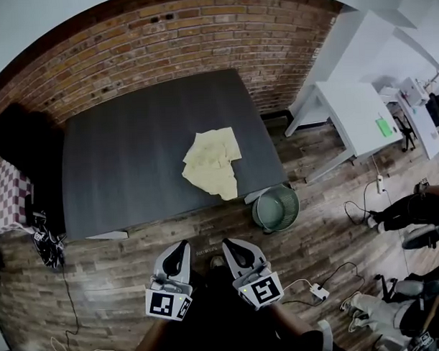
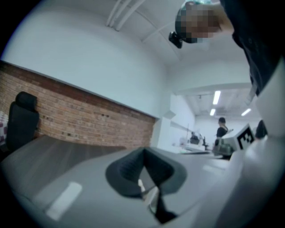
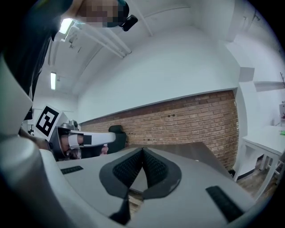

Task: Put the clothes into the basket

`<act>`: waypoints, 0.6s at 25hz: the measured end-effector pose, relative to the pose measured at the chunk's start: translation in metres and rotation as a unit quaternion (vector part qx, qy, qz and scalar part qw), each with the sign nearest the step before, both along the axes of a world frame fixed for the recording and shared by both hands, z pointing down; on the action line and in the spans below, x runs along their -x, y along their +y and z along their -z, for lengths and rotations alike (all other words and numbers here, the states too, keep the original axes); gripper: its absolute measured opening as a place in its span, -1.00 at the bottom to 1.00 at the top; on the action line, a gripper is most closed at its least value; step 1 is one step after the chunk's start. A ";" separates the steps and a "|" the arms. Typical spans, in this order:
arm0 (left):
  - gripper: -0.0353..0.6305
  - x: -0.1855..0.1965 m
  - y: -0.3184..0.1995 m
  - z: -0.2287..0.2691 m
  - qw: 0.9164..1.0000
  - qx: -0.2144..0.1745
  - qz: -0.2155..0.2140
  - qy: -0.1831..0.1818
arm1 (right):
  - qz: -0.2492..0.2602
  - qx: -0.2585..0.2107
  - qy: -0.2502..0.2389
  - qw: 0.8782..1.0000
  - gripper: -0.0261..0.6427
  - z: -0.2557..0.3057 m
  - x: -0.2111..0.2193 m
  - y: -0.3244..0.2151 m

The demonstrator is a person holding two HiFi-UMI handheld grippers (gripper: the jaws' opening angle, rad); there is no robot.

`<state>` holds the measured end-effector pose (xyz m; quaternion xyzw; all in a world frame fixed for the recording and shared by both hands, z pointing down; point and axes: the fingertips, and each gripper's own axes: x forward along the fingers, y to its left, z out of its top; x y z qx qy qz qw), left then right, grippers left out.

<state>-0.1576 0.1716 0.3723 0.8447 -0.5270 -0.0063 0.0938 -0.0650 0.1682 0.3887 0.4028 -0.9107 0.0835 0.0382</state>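
A crumpled pale yellow cloth point(image 1: 213, 165) lies on the right half of the dark grey table point(image 1: 125, 160), near its front edge. A round green basket point(image 1: 276, 208) stands on the wooden floor just off the table's front right corner. Both grippers hang low in the head view, short of the table, pointing toward it. The left gripper point(image 1: 183, 245) has its jaws together with nothing between them, and its own view shows the same point(image 2: 143, 151). The right gripper point(image 1: 227, 243) is also shut and empty point(image 3: 142, 150). The right gripper view shows the table's far end point(image 3: 187, 153) below the brick wall; the cloth is hidden there.
A brick wall point(image 1: 200, 42) runs behind the table. A black chair point(image 1: 20, 135) stands at its left end. White desks point(image 1: 361, 109) stand at the right. Cables and a power strip point(image 1: 318, 292) lie on the floor, and people's legs point(image 1: 411, 211) reach in from the right.
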 end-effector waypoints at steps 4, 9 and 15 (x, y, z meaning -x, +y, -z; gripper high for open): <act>-0.88 -0.002 -0.008 -0.006 1.000 0.010 0.003 0.002 | 0.006 0.006 -0.003 1.000 -0.90 -0.006 0.002 -0.009; -0.88 0.002 -0.035 -0.013 1.000 0.017 -0.011 0.004 | 0.001 0.025 0.003 1.000 -0.90 -0.020 0.010 -0.028; -0.88 0.025 -0.074 -0.032 0.999 0.031 -0.043 -0.005 | -0.030 0.030 0.010 0.999 -0.90 -0.021 0.028 -0.070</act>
